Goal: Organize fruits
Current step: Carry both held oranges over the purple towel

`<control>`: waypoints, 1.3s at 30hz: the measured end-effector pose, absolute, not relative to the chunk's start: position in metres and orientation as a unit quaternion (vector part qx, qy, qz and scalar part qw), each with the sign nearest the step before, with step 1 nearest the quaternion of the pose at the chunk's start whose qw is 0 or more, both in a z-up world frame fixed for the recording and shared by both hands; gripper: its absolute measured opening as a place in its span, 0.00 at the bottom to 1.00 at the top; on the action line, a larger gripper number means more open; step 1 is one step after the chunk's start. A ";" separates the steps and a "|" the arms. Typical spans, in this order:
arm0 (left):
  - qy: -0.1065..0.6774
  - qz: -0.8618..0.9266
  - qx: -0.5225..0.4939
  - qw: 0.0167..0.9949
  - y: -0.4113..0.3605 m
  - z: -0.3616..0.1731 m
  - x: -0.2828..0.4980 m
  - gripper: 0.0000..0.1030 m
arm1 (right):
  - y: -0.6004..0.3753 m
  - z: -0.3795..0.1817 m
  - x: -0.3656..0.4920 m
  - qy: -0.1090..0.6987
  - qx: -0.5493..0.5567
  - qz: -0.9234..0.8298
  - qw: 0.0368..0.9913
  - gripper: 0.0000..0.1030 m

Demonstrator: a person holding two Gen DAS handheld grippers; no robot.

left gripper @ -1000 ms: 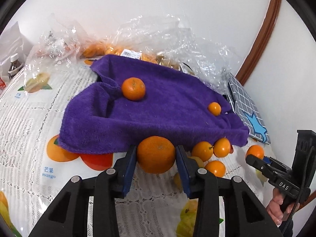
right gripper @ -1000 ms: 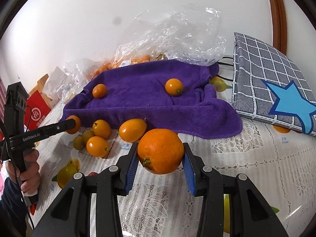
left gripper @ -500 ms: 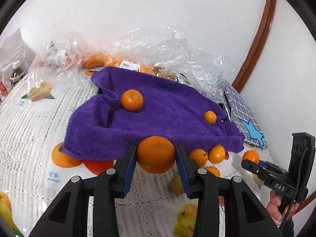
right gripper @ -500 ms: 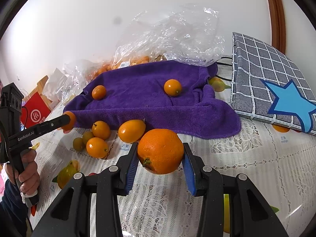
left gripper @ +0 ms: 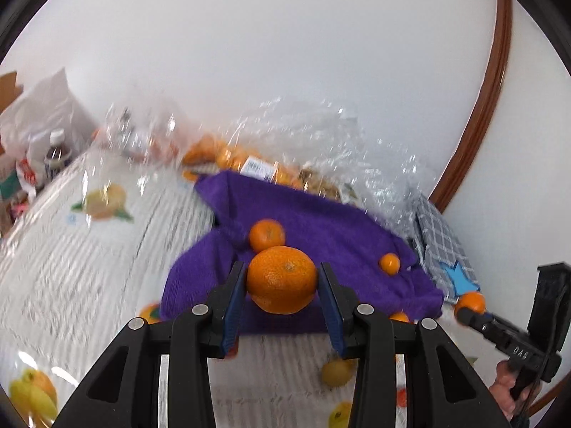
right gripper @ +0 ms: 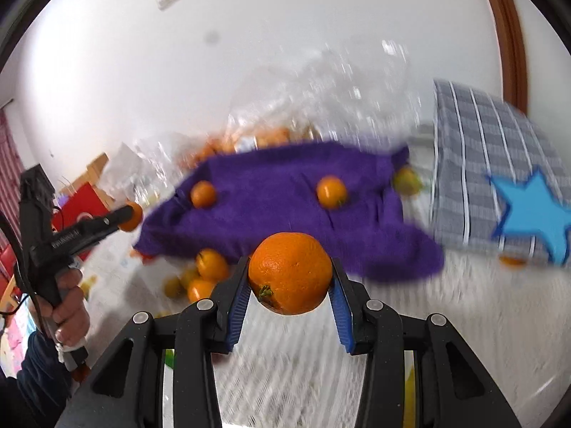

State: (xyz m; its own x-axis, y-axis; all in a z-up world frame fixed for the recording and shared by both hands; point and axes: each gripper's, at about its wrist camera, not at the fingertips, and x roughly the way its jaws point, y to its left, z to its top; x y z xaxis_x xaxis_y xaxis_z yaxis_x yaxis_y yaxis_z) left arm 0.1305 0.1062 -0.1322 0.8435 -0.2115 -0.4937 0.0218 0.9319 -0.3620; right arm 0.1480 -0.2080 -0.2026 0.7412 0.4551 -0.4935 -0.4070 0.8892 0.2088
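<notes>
Gripping a plump, dimpled orange, the left gripper is holding it above the purple towel. The right gripper is clamping another orange, stem end downward, over the lace tablecloth. Fruit behind the clear plastic bag is blurring together.

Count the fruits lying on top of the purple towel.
2. One orange lies near the purple towel's left end in the right wrist view, a smaller one right of middle. Folds could hide more.
</notes>
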 end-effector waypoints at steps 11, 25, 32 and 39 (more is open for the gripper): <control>0.245 -0.050 -0.208 0.946 0.105 -0.115 0.190 0.37 | -0.200 -0.153 0.220 0.222 0.042 0.206 0.952 0.41; 0.295 -0.053 -0.211 0.930 0.103 -0.153 0.208 0.37 | -0.201 -0.212 0.264 0.308 0.053 0.214 0.925 0.41; 0.317 -0.063 -0.190 0.927 0.089 -0.158 0.212 0.37 | -0.190 -0.227 0.264 0.327 0.027 0.215 0.920 0.41; 0.341 -0.063 -0.186 0.919 0.085 -0.164 0.215 0.37 | -0.183 -0.229 0.266 0.329 0.006 0.208 0.921 0.41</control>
State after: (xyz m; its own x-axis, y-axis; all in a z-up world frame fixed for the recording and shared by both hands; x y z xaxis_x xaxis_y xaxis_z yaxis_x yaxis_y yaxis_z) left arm 0.2146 0.0845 -0.1640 0.7589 -0.2431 -0.6041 -0.0115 0.9225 -0.3858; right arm 0.2663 -0.1827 -0.2288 0.6966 0.3867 -0.6043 -0.3789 0.9136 0.1479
